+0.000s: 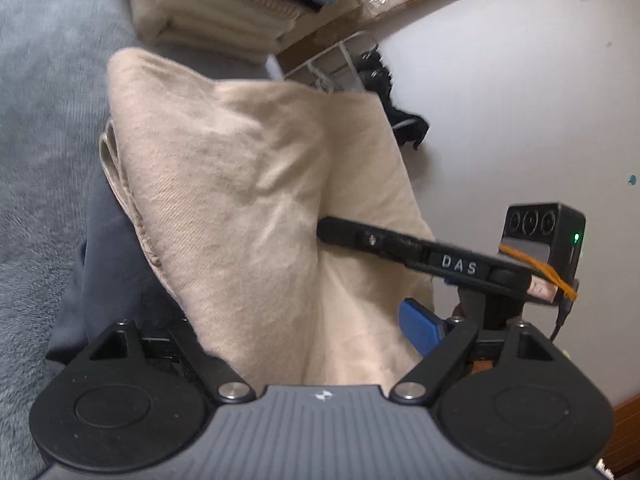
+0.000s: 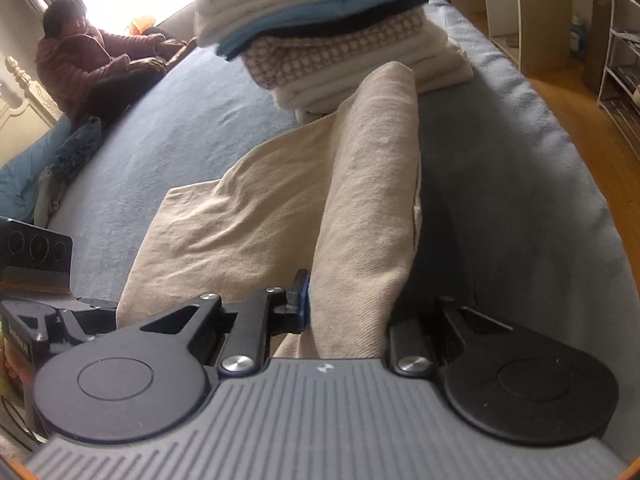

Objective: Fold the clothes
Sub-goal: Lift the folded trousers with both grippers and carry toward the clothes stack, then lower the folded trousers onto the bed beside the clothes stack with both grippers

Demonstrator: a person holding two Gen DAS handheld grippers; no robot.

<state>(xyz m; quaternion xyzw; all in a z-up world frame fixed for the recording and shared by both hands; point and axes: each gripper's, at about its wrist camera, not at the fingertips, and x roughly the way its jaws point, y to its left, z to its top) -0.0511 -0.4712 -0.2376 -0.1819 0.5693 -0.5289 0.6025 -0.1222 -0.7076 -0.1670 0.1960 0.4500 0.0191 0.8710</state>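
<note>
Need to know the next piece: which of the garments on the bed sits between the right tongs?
The beige garment, bunched up between the right tongs; the other clothes sit folded in the stack behind it.

Beige cloth (image 2: pixel 280 216) pinched in right tongs (image 2: pixel 344 308), over blue bed (image 2: pixel 500 200).

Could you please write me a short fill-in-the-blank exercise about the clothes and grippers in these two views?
1. The right gripper is shut on the ____ garment.
2. The garment lies on a ____ bed cover.
3. Beyond the garment stands a ____ of folded clothes.
4. In the stack, the blue piece lies directly ____ the black one.

Missing words: beige; blue-grey; stack; above
</note>
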